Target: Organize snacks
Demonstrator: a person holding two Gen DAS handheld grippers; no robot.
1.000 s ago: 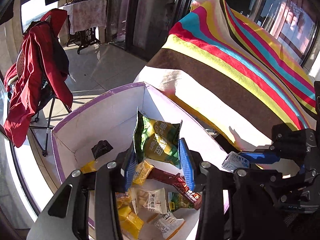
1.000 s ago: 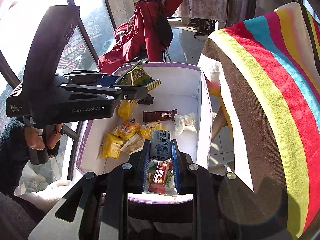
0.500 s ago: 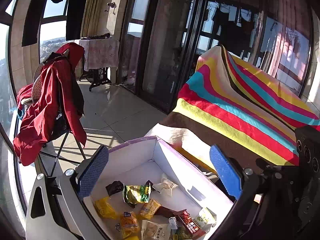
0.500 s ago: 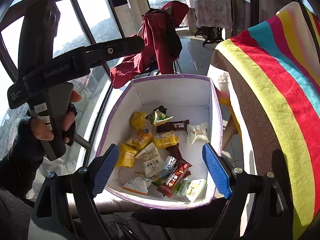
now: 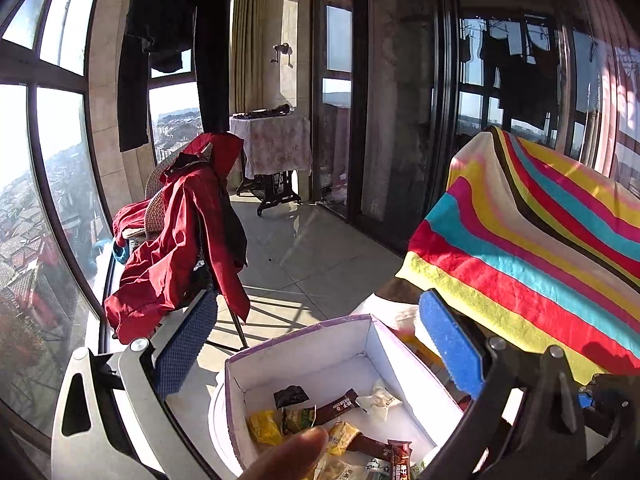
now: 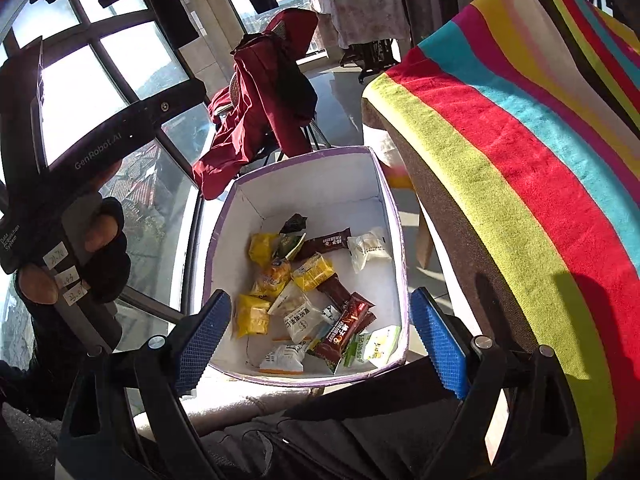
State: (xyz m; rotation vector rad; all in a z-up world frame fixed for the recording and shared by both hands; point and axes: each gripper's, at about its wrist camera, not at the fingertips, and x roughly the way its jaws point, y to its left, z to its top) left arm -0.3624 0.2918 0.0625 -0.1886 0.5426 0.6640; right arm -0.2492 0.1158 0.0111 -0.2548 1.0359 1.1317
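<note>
Both tools are empty and spread wide: the right hand-held gripper hangs above the near rim of the white box, and the left hand-held gripper is raised higher, looking over the box's far end. The snacks lie loose on the box floor: yellow packets, brown bars, white sachets, a green-and-white pack in the near corner. Judging by this, the gathering looks largely done, since no packet shows outside the box, though the striped cloth and the tool bodies hide much of the surroundings, so strays may remain. Nothing in the box is sorted or lined up yet.
</note>
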